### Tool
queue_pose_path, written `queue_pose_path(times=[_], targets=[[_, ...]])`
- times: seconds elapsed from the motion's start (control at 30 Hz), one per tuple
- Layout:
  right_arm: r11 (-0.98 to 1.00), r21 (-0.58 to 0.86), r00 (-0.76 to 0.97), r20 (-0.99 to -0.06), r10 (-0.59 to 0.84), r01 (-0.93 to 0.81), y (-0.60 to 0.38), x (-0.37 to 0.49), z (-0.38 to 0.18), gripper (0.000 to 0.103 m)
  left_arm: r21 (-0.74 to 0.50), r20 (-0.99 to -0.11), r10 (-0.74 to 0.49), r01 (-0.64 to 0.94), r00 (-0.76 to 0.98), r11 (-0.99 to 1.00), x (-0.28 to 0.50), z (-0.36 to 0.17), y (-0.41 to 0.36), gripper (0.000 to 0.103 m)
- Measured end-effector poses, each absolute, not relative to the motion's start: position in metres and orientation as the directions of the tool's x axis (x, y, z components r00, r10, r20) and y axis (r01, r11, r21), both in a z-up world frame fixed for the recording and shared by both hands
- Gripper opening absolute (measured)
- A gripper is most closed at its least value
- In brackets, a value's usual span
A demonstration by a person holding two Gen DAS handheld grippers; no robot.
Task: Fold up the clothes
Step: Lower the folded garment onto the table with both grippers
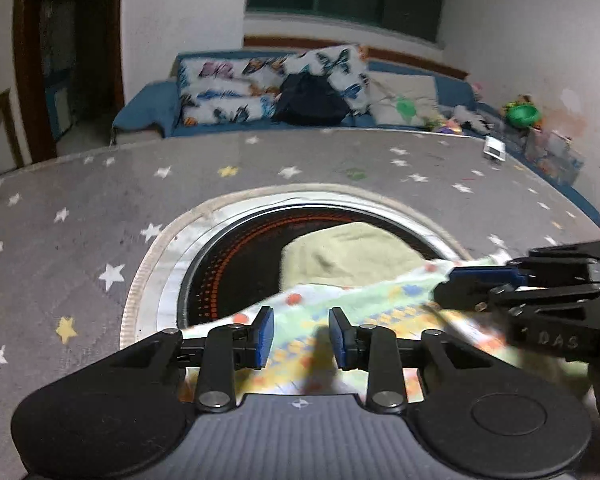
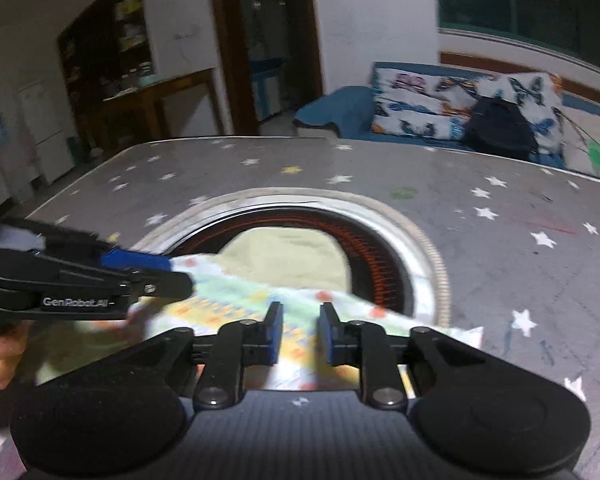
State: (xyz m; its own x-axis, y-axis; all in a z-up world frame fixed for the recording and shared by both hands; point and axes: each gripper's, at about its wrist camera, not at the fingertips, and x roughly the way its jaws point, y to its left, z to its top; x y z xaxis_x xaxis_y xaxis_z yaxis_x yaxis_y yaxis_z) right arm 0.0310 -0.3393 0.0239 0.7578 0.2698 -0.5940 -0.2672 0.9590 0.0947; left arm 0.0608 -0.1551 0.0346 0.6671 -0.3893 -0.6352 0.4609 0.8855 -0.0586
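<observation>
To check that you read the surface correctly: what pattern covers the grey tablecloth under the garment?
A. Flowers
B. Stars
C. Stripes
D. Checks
B: the grey tablecloth is dotted with white and a few yellow stars around the colourful garment.

Left hand-held gripper parted over patterned garment; right hand-held gripper touching garment edge.
</observation>
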Motion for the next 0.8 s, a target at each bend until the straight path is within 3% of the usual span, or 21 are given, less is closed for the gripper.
queue_pose_path(times=[0.4, 0.57, 0.8], targets=[[0.902, 0.04, 0.721, -0.586, 0.369, -0.429, -0.306, -0.055, 0.021, 0.025, -0.01, -0.617, -0.405, 0.508, 0.675, 0.861, -0.024, 0.026, -0.145, 0.034], [0.913, 0.014, 0.735, -0.589, 0.337, -0.407, -0.317, -0.083, 0.016, 0.029, -0.001, -0.602, -0.381, 0.476, 0.702, 0.879, -0.038, 0.025, -0.131, 0.043], [0.952, 0.064, 0.75, -0.601, 0.277, -0.301, -0.36, -0.096, 0.02, 0.03, -0.025, -0.601, -0.353, 0.425, 0.717, 0.905, -0.043, 0.025, -0.106, 0.047]])
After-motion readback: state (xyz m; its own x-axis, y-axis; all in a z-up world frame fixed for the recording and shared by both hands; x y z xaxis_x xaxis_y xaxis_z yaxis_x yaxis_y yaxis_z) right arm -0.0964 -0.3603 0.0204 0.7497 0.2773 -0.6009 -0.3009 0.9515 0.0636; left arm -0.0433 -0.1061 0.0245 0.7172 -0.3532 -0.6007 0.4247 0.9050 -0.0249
